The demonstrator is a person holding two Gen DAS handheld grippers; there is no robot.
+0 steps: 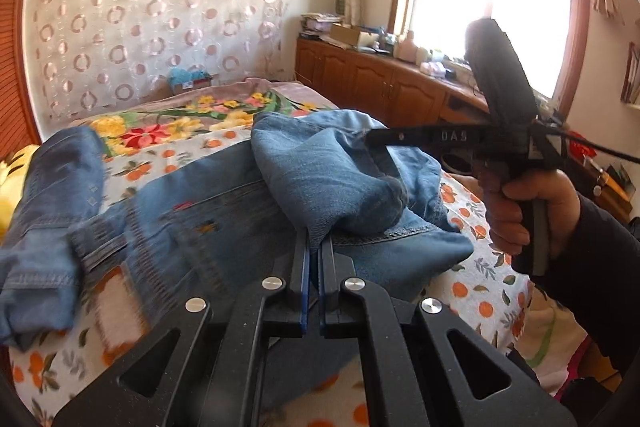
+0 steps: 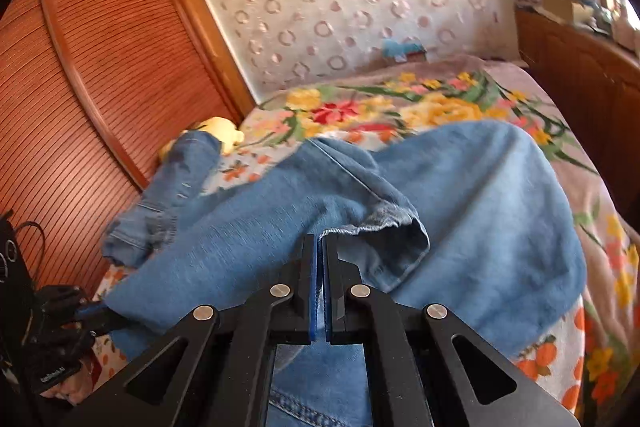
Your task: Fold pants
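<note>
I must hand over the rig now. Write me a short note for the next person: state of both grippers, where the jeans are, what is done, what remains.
Left gripper: jaws shut on a fold of the jeans, near the hem edge.
Right gripper: jaws shut on the jeans, at a hem with stitching.
Jeans: on the bed with the fruit-print cover, one part raised and bunched between the two grippers, one leg trailing toward the wooden wardrobe.
Done: both grips taken, cloth lifted off the cover.
Left: carry the held part over, lay it flat, smooth it, complete the fold. No neat fold is visible yet.
</note>
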